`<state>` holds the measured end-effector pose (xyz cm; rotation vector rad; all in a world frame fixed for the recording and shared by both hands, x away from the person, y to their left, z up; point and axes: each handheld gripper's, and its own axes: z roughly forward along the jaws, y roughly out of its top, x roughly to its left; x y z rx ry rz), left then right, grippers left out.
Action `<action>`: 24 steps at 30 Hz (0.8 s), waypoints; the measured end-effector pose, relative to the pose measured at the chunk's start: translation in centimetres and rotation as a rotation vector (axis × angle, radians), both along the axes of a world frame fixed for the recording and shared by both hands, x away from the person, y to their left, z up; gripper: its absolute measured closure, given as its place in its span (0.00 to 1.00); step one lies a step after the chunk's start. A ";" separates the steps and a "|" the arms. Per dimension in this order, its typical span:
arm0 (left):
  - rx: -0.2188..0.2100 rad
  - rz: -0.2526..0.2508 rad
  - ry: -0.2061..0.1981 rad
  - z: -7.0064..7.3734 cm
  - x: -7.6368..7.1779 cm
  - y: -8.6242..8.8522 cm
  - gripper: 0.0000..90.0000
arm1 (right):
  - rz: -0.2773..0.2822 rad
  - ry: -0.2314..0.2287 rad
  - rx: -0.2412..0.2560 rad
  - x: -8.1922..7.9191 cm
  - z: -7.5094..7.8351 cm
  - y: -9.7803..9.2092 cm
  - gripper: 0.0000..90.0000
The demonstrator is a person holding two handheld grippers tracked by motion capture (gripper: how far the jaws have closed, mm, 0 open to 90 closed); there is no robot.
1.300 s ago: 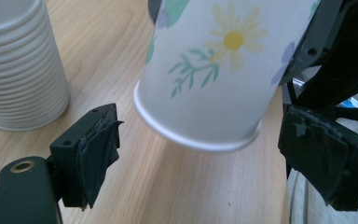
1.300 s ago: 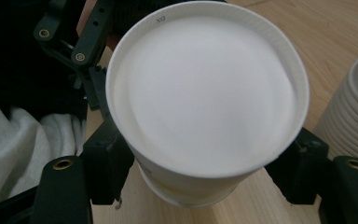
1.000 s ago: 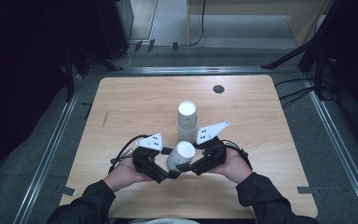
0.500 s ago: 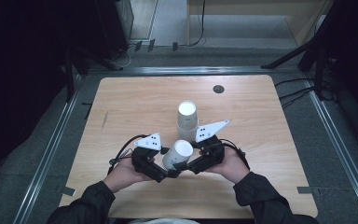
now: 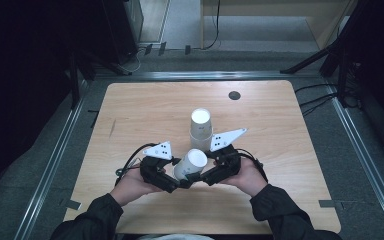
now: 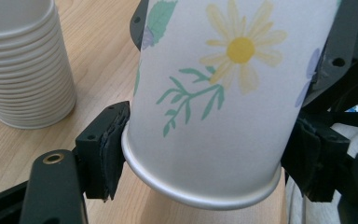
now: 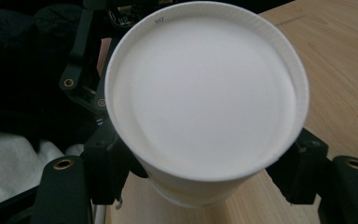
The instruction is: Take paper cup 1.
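Now floral paper cup (image 5: 190, 164) tilted between both grippers; left gripper (image 6: 205, 168) jaws clamped at rim end, right gripper (image 7: 205, 186) jaws pinching sides below base; cup stack (image 5: 201, 127) just beyond

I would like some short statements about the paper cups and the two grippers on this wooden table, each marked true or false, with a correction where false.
1. The white paper cup with a daisy print is clamped between the jaws of the left gripper. True.
2. The right gripper is far from this cup. False: its jaws are against the cup's sides near the closed base.
3. The stack of white paper cups stands on the wooden table, beyond both grippers. True.
4. The stack lies on its side. False: it stands on its rims, bases upward.
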<state>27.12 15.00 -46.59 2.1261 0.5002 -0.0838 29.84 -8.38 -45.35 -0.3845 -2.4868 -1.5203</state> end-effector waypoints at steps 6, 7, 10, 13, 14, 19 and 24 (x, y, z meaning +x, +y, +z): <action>0.003 -0.004 -0.004 0.1 0.0 0.0 0.27 | 0.004 -0.007 0.009 -0.1 0.1 0.1 0.33; 0.003 -0.004 -0.004 0.1 0.0 0.0 0.27 | 0.005 -0.007 0.008 -0.1 0.1 0.1 0.32; 0.006 -0.002 -0.003 0.1 0.0 0.0 0.27 | 0.004 -0.007 0.008 -0.1 0.0 0.1 0.32; 0.006 -0.004 -0.003 0.1 0.0 0.0 0.27 | 0.000 -0.012 0.007 -0.1 0.1 0.2 0.31; 0.006 -0.004 -0.004 0.1 -0.1 0.0 0.27 | 0.001 -0.013 0.008 -0.1 0.1 0.2 0.31; 0.004 -0.002 -0.006 0.1 0.0 0.2 0.27 | -0.002 -0.011 0.010 0.0 0.1 0.1 0.29; 0.008 0.005 -0.010 0.4 0.0 0.4 0.27 | -0.008 -0.037 0.015 -0.2 0.6 -0.2 0.22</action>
